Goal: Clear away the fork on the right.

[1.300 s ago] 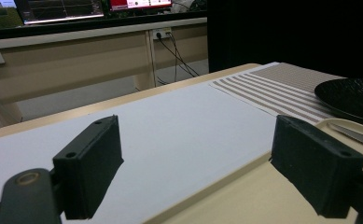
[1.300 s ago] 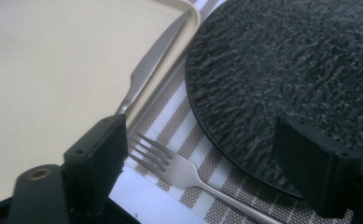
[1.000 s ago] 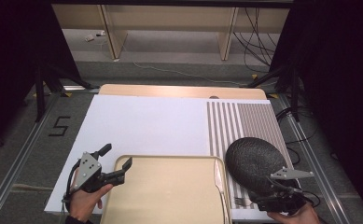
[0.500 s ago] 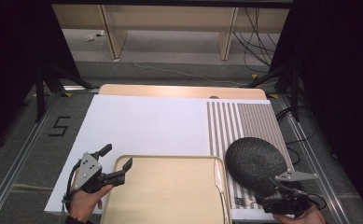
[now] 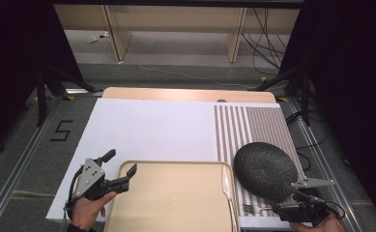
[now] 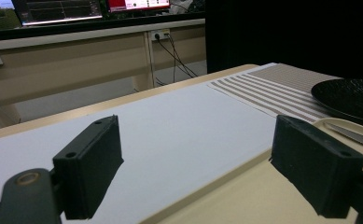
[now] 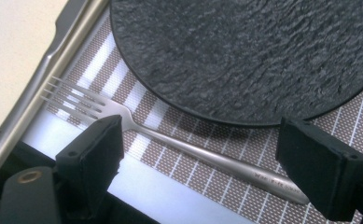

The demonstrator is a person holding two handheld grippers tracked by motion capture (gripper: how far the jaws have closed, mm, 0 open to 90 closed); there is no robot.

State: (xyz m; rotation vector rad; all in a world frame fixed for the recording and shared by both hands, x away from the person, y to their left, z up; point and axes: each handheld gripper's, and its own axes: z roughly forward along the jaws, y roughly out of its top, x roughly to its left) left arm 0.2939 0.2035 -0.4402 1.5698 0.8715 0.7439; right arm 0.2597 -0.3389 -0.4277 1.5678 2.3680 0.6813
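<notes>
Right gripper [image 7: 198, 154]: jaws wide apart, holding nothing, straddling fork [image 7: 179, 140]. Fork lies flat on striped mat [image 7: 356, 116], just beside dark plate [image 7: 254, 51], tines toward tray [image 7: 16, 42]. We lower square over handle, keep pads off plate rim, then close.

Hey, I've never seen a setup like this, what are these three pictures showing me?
A person sits at a table holding hand-operated tongs in each hand; there is no robot arm. The high view looks down from above. The other two come from cameras riding on the tongs.

The left tongs are open, straddling the corner of a beige tray. The right tongs are open above a fork lying on a striped mat, next to a black plate. A knife rests along the tray's right edge. Nothing is held.
</notes>
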